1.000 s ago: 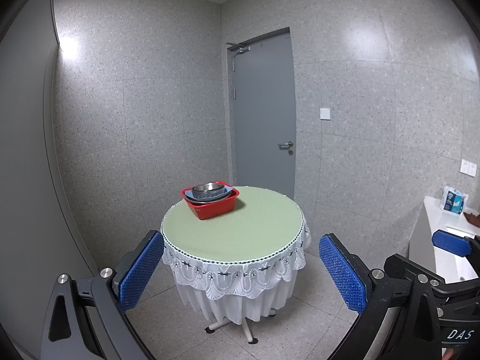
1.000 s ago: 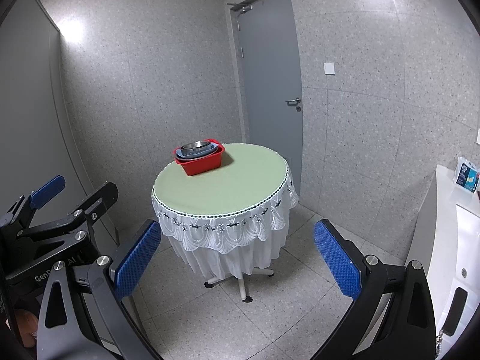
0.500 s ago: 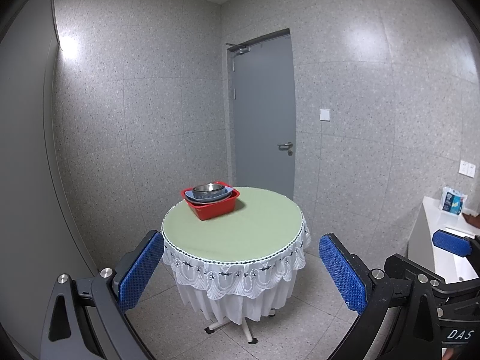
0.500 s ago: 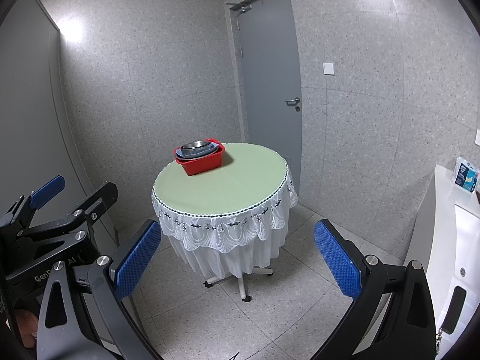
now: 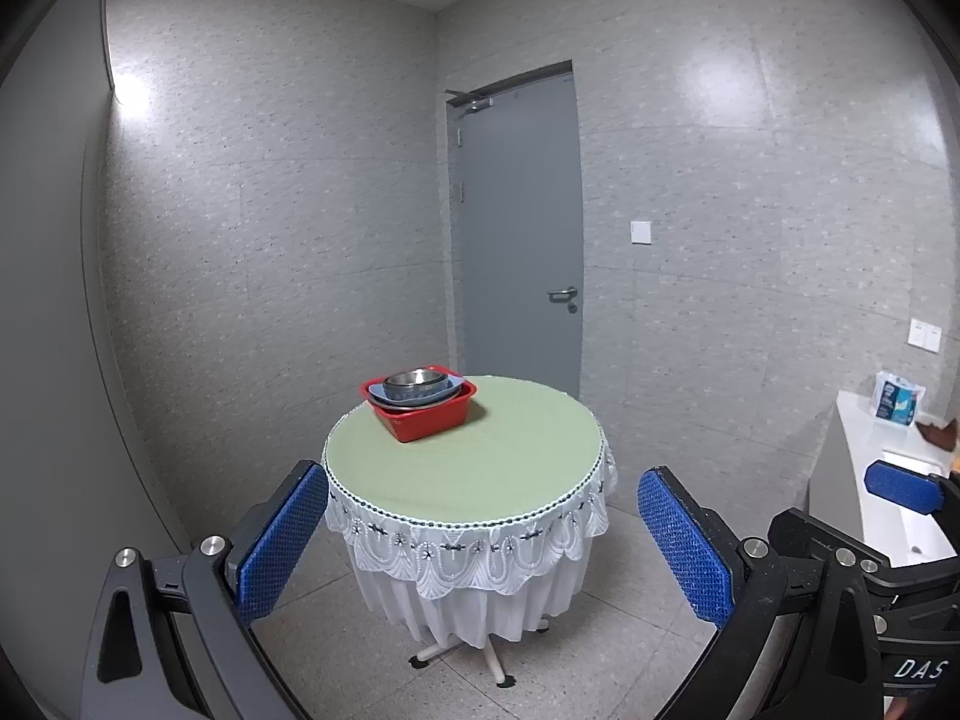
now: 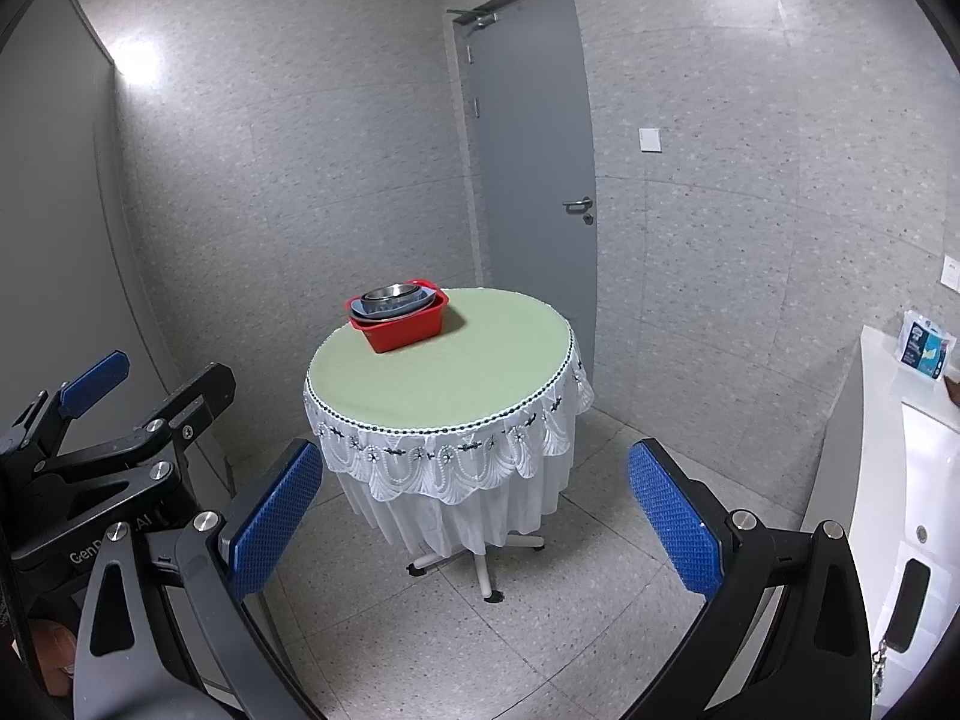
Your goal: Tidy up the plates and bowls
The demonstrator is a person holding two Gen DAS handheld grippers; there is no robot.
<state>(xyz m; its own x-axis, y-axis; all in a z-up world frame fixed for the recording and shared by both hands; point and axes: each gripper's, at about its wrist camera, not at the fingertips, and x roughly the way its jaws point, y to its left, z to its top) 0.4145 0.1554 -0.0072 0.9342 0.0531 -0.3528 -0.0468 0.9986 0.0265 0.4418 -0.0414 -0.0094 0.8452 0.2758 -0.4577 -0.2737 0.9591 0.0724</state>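
both claws spread, empty: left claw [image 5: 483, 546], right claw [image 6: 474, 519]. red tub [image 5: 427, 414] on surface [image 5: 480, 462] holds nested steel bowls [image 5: 414, 385]; likely rigid, slick, light. pinch rims.

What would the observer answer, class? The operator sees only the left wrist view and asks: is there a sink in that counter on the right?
Observer: Yes. The right wrist view shows a basin sunk in the counter, with a drain.
Operator: Where does my left gripper show from outside?
Observer: The left gripper sits at that view's left edge, fingers apart, aimed towards the table.
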